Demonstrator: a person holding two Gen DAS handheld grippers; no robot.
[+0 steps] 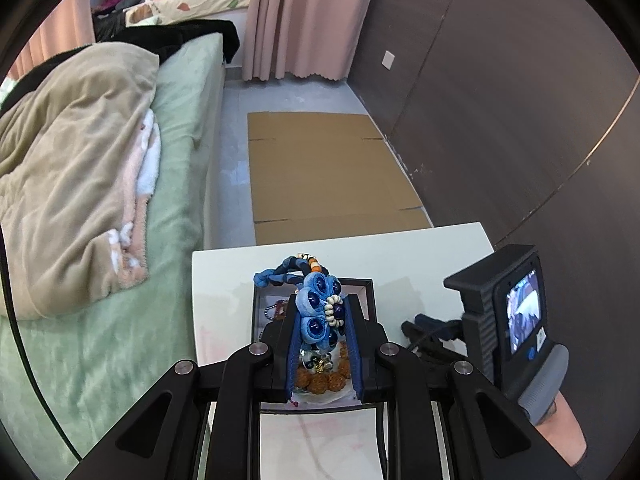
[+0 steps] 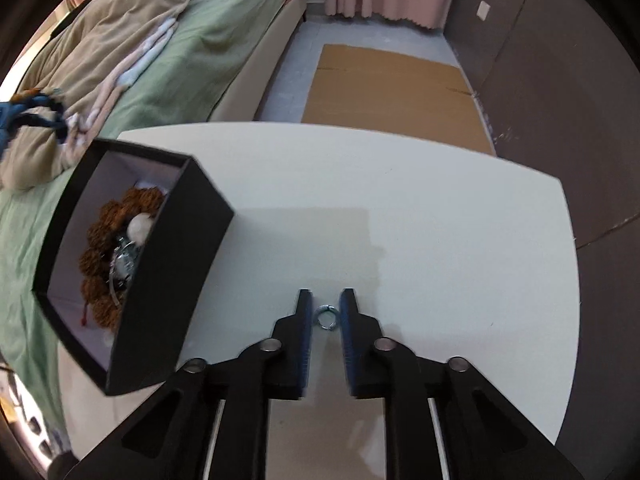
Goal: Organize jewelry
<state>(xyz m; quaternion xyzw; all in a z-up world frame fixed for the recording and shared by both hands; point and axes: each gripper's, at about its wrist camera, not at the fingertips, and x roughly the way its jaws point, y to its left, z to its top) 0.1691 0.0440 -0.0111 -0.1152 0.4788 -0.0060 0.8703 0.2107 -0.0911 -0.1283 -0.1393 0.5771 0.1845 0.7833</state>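
My left claw (image 1: 320,320) clamped the blue beaded ornament (image 1: 316,312) right above the black box (image 2: 160,280), while my right claw (image 2: 326,306) stood slightly parted, small silver ring (image 2: 326,317) lying between its fingers, unpinched.

The blue fabric necklace (image 1: 316,312) is showing pale and deep blue cloth rounds with dark navy centres, cream beads beside them and an orange bead near its top. The box (image 2: 160,280) is showing black walls outside and a white lining inside, with rusty brown beads (image 2: 100,248) and a silvery piece in it. The ring (image 2: 326,317) is gleaming silver on the white table (image 2: 440,220). The gripper fingers (image 2: 347,320) are showing black with blue pads. The bed sheet (image 1: 180,120) is looking pale green, the blanket (image 1: 72,152) beige with pink and white, the curtain (image 1: 296,16) dusty pink, the cardboard (image 1: 328,172) tan.
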